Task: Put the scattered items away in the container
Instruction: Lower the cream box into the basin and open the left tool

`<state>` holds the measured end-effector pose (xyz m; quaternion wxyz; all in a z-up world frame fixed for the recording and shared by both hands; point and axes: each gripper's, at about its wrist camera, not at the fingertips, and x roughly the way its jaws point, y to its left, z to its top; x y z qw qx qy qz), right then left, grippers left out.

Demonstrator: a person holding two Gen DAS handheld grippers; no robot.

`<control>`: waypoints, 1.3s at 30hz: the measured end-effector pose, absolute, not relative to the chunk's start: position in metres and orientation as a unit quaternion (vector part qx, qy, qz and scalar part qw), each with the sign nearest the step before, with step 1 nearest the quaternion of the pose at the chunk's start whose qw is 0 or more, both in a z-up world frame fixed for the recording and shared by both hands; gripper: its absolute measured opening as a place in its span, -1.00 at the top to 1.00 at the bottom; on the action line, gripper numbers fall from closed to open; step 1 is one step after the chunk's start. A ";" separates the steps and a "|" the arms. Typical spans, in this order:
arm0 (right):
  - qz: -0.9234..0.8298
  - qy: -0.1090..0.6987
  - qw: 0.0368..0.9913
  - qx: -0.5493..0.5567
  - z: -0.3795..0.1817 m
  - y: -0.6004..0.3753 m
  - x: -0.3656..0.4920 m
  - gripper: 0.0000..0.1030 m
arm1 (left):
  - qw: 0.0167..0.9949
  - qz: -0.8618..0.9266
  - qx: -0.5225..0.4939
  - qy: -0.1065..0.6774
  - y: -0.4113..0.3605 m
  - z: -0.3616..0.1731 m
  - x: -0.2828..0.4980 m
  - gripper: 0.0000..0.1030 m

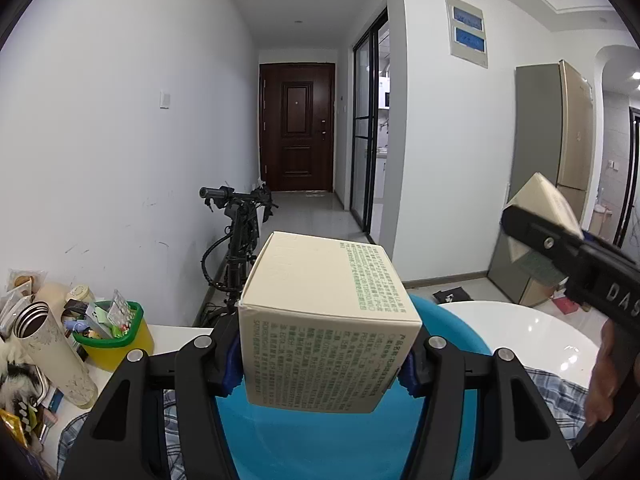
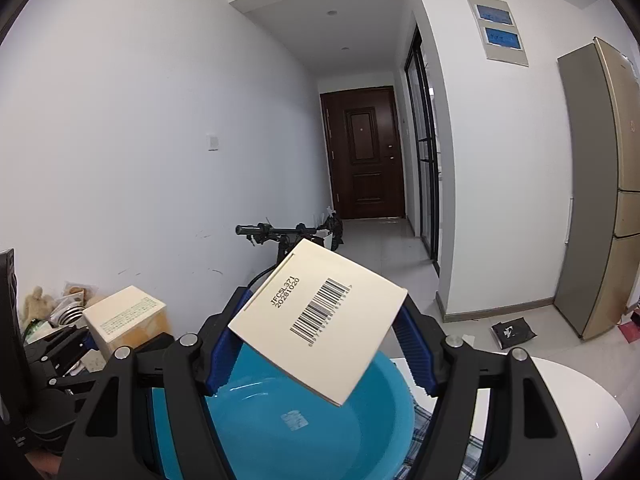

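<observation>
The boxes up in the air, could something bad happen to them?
Maybe. The right tool pinches its barcode box tilted, by its corners, so it might slip and drop hard into the blue basin. The left tool holds the green-print box nearby, so the two boxes could bump over the basin.

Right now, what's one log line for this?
left gripper: holds cream box | right gripper: holds barcode box | both above blue basin

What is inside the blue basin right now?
In the right wrist view the blue basin shows only a small sticker on its floor. The barcode box and gripper fingers hide the near part.
</observation>
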<state>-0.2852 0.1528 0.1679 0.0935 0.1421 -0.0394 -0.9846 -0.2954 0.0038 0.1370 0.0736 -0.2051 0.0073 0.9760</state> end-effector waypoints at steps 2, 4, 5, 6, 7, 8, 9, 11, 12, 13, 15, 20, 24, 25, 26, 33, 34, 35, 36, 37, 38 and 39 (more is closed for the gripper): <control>-0.984 -0.043 0.098 0.144 0.168 0.155 -0.286 -0.33 | 0.070 0.976 -0.206 0.006 0.003 0.135 -0.298 -0.19; -0.984 -0.045 0.097 0.144 0.170 0.158 -0.288 -0.33 | 0.068 0.976 -0.205 0.006 0.004 0.134 -0.300 -0.19; -0.984 -0.044 0.096 0.144 0.170 0.159 -0.289 -0.33 | 0.067 0.977 -0.205 0.008 0.005 0.133 -0.299 -0.19; -0.984 -0.045 0.095 0.144 0.171 0.159 -0.290 -0.33 | 0.066 0.977 -0.205 0.010 0.006 0.132 -0.299 -0.19; -0.984 -0.045 0.095 0.144 0.171 0.159 -0.290 -0.33 | 0.067 0.976 -0.205 0.010 0.007 0.132 -0.299 -0.19; -0.984 -0.046 0.095 0.145 0.170 0.159 -0.291 -0.33 | 0.068 0.976 -0.204 0.010 0.008 0.131 -0.299 -0.19; -0.983 -0.045 0.096 0.147 0.169 0.159 -0.292 -0.33 | 0.070 0.976 -0.204 0.011 0.008 0.131 -0.298 -0.19; -0.983 -0.045 0.097 0.150 0.168 0.158 -0.295 -0.33 | 0.071 0.977 -0.202 0.012 0.008 0.131 -0.297 -0.19; -0.983 -0.045 0.097 0.151 0.168 0.158 -0.296 -0.33 | 0.071 0.977 -0.201 0.011 0.008 0.131 -0.298 -0.19; -0.982 -0.045 0.098 0.153 0.167 0.158 -0.298 -0.33 | 0.071 0.977 -0.201 0.010 0.007 0.131 -0.299 -0.19; -0.982 -0.045 0.099 0.154 0.164 0.157 -0.302 -0.33 | 0.072 0.977 -0.201 0.009 0.007 0.131 -0.303 -0.19; -0.979 -0.048 0.098 0.173 0.155 0.160 -0.319 -0.33 | 0.061 0.975 -0.214 0.010 0.006 0.123 -0.318 -0.19; -0.973 -0.052 0.103 0.198 0.145 0.162 -0.331 -0.33 | 0.054 0.969 -0.241 0.006 0.003 0.111 -0.338 -0.19; -0.972 -0.050 0.102 0.204 0.142 0.162 -0.333 -0.33 | 0.053 0.967 -0.250 0.006 0.002 0.107 -0.343 -0.19; -0.972 -0.048 0.101 0.208 0.140 0.161 -0.335 -0.33 | 0.053 0.965 -0.257 0.006 0.002 0.104 -0.347 -0.19; -0.963 -0.036 0.111 0.245 0.124 0.153 -0.346 -0.33 | 0.060 0.950 -0.306 0.008 0.003 0.081 -0.368 -0.19; -0.961 -0.034 0.111 0.250 0.121 0.152 -0.348 -0.33 | 0.061 0.948 -0.312 0.010 0.004 0.078 -0.371 -0.19; -0.960 -0.033 0.111 0.255 0.119 0.151 -0.349 -0.33 | 0.063 0.946 -0.317 0.011 0.005 0.074 -0.372 -0.19; -0.958 -0.033 0.112 0.260 0.117 0.150 -0.350 -0.33 | 0.065 0.944 -0.324 0.011 0.005 0.071 -0.374 -0.19; -0.956 -0.034 0.114 0.267 0.114 0.150 -0.352 -0.33 | 0.066 0.941 -0.332 0.008 0.004 0.068 -0.377 -0.19; -0.954 -0.034 0.116 0.275 0.110 0.149 -0.354 -0.33 | 0.068 0.939 -0.338 0.006 0.002 0.065 -0.379 -0.19; -0.952 -0.034 0.118 0.281 0.108 0.149 -0.357 -0.33 | 0.070 0.936 -0.345 0.005 0.003 0.061 -0.381 -0.19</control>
